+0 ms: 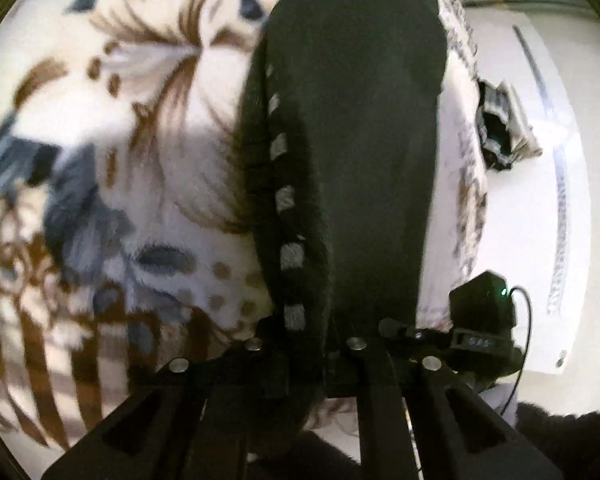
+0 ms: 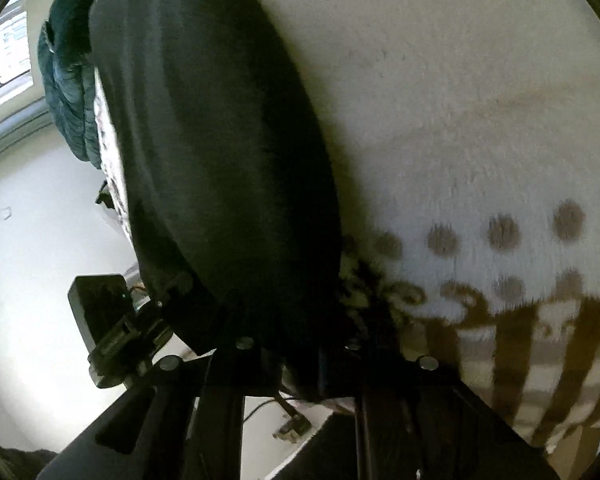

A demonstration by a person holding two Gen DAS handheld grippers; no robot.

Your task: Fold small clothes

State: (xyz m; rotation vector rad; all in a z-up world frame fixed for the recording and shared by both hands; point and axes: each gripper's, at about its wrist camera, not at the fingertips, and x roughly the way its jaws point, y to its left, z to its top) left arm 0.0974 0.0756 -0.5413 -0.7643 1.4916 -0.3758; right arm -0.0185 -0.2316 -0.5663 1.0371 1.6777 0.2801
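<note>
The right gripper (image 2: 296,356) pinches a black garment (image 2: 220,152) (blurred) lying on a dotted, striped blanket (image 2: 480,120).

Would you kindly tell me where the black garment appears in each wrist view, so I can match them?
Left wrist: black garment runs up the centre, grey dashes along its left edge.
Right wrist: it fills the centre-left.
Shared landmark: the patterned fleece blanket beneath it.
</note>
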